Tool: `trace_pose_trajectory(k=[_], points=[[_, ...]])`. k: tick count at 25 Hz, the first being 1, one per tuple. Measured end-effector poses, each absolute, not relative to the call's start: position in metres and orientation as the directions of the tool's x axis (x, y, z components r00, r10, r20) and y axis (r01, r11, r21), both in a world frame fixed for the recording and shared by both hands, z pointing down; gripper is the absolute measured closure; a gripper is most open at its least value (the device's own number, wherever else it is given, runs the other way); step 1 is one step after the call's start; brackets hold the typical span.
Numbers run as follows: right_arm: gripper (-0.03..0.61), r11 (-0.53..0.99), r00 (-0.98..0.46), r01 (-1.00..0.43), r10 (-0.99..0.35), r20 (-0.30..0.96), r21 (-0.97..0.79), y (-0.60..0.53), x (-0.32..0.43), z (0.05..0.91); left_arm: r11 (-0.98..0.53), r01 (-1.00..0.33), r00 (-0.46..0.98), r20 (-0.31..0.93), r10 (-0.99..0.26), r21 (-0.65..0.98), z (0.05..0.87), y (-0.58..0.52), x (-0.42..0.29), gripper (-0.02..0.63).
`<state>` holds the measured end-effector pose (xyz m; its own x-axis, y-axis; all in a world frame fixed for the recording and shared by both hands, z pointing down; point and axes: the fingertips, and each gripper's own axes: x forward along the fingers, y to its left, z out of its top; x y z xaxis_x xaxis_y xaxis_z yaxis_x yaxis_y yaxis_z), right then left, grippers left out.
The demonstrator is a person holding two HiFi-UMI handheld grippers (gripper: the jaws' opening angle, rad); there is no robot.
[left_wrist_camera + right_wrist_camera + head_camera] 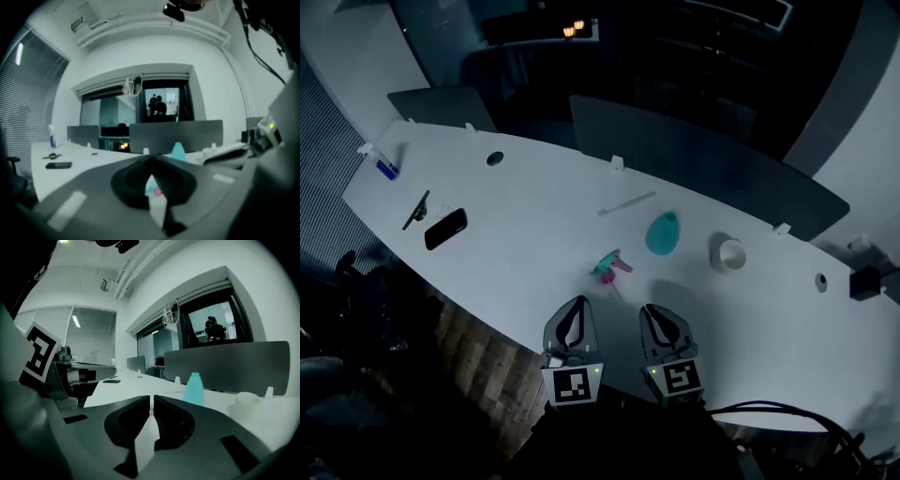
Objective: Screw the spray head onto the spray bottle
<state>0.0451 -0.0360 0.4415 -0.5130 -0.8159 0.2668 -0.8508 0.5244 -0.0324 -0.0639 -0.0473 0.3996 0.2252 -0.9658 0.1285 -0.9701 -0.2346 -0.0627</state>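
Note:
A teal spray bottle [662,232] stands on the white table [534,202], also seen as the bottle [177,151] and the bottle [193,388] in the gripper views. The teal and pink spray head [609,266] lies on the table just ahead of the grippers; a bit of the spray head [153,187] shows past the left jaws. My left gripper [574,310] and right gripper [657,316] rest side by side near the front edge, both shut and empty. The left gripper [151,168] and right gripper [152,401] point toward the bottle.
A white cup [730,254] stands right of the bottle. A thin white tube [627,202] lies behind the spray head. At the left are a black phone [445,228], a dark tool [416,209] and a small blue bottle [386,168]. Grey divider screens [694,159] line the far edge.

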Motion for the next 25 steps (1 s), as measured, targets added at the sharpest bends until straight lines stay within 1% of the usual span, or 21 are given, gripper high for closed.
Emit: trace_pose_trajectory(k=[2, 4, 6, 7, 10, 13, 14, 15, 16, 18, 21, 23, 25], points=[[0.572, 0.554, -0.538, -0.831, -0.778, 0.325, -0.051, -0.049, 0.026, 0.460, -0.250, -0.967, 0.241, 0.133, -0.961, -0.056, 0.405, -0.064, -0.073, 0.611], [0.505, 0.583, -0.564, -0.808, -0.729, 0.388, -0.078, -0.057, 0.007, 0.482, -0.273, -0.960, 0.262, 0.148, -0.954, -0.058, 0.414, -0.079, -0.080, 0.611], [0.411, 0.606, -0.575, -0.790, -0.681, 0.453, -0.092, -0.064, -0.006, 0.504, -0.292, -0.954, 0.279, 0.165, -0.946, -0.062, 0.422, -0.092, -0.085, 0.611], [0.408, 0.609, -0.570, -0.788, -0.662, 0.487, -0.093, -0.067, -0.009, 0.513, -0.297, -0.953, 0.284, 0.168, -0.944, -0.058, 0.424, -0.097, -0.086, 0.611], [0.408, 0.588, -0.524, -0.803, -0.621, 0.583, -0.096, -0.070, -0.009, 0.539, -0.306, -0.951, 0.296, 0.173, -0.939, -0.034, 0.427, -0.104, -0.087, 0.611], [0.411, 0.564, -0.497, -0.819, -0.601, 0.625, -0.109, -0.070, -0.004, 0.555, -0.323, -0.946, 0.313, 0.188, -0.931, -0.021, 0.432, -0.103, -0.084, 0.611], [0.451, 0.560, -0.489, -0.822, -0.600, 0.633, -0.103, -0.071, -0.002, 0.558, -0.326, -0.945, 0.315, 0.194, -0.929, -0.023, 0.435, -0.103, -0.084, 0.611], [0.532, 0.563, -0.480, -0.822, -0.603, 0.638, -0.086, -0.074, 0.000, 0.559, -0.323, -0.946, 0.313, 0.198, -0.929, -0.025, 0.436, -0.104, -0.085, 0.611], [0.552, 0.571, -0.474, -0.818, -0.607, 0.639, -0.064, -0.076, 0.002, 0.558, -0.317, -0.948, 0.307, 0.200, -0.930, -0.021, 0.437, -0.105, -0.086, 0.611], [0.554, 0.589, -0.479, -0.807, -0.620, 0.621, -0.035, -0.076, 0.004, 0.552, -0.302, -0.953, 0.296, 0.207, -0.933, 0.003, 0.437, -0.102, -0.089, 0.611], [0.554, 0.593, -0.519, -0.804, -0.666, 0.535, -0.042, -0.078, 0.005, 0.526, -0.307, -0.949, 0.314, 0.221, -0.923, 0.065, 0.441, -0.098, -0.091, 0.610], [0.554, 0.591, -0.552, -0.805, -0.706, 0.444, -0.062, -0.080, 0.006, 0.497, -0.332, -0.923, 0.373, 0.244, -0.895, 0.192, 0.448, -0.097, -0.089, 0.609], [0.555, 0.592, -0.586, -0.800, -0.739, 0.331, -0.094, -0.082, 0.008, 0.462, -0.352, -0.831, 0.485, 0.251, -0.838, 0.430, 0.454, -0.099, -0.082, 0.609]])
